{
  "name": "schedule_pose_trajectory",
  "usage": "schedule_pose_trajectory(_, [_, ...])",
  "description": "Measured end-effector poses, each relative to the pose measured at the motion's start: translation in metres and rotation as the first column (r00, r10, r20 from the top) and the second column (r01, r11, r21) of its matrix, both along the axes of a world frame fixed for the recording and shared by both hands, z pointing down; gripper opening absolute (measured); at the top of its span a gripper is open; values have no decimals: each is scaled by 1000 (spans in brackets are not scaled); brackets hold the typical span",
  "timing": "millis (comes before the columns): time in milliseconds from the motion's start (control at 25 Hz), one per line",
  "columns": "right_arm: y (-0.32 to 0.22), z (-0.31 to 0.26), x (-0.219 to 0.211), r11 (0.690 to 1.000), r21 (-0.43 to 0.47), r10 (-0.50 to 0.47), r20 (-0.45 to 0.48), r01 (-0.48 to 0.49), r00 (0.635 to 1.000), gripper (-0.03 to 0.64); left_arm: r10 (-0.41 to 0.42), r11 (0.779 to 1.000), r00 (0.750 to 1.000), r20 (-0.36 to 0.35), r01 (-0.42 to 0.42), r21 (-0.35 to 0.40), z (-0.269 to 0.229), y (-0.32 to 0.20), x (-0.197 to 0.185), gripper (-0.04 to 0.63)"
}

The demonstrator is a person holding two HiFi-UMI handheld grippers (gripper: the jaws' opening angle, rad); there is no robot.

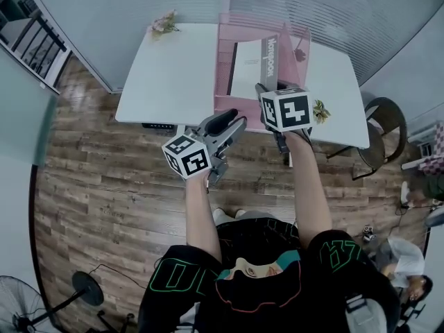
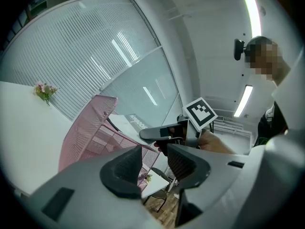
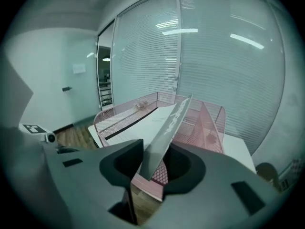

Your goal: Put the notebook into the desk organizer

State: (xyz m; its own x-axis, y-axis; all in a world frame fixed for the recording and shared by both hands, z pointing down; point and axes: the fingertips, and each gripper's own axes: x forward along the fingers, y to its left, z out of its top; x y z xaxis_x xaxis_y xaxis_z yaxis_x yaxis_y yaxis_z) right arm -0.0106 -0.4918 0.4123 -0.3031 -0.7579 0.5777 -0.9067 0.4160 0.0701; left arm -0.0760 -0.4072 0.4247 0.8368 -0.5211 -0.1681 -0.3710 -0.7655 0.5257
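In the upper middle, the thin notebook, which looked light, stiff and best held by its spine, leaned inside the pink organizer, your right gripper loosely open around it, your left gripper open and empty.

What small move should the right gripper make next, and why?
Probably draw the right gripper straight back: the notebook already leans inside the desk organizer, and the jaws stand apart with a gap beside its edge, so it seems released.
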Motion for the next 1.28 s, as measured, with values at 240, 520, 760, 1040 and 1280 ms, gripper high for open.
schedule_pose_trajectory(240, [-12, 5, -2, 999, 28, -28, -189, 34, 982, 127, 0, 1000, 1000, -11, 0, 9, -2, -4, -2, 158])
schedule_pose_trajectory(520, [-15, 4, 3, 997, 59, -26, -294, 45, 956, 166, -8, 1000, 1000, -22, 8, 12, -2, -6, -5, 155])
schedule_pose_trajectory(760, [-19, 1, 11, 996, 91, 6, -340, 26, 940, 285, -7, 1000, 1000, -26, 7, 15, -5, -6, -7, 152])
schedule_pose_trajectory(1040, [-8, -11, 15, 974, 225, 41, -216, 9, 975, 247, -73, 996, 997, -15, 74, 50, -13, -10, -11, 116])
schedule_pose_trajectory(1280, [4, -34, 22, 931, 365, 33, -46, -14, 998, 92, -193, 977, 979, 62, 187, 99, -26, -17, -20, 40])
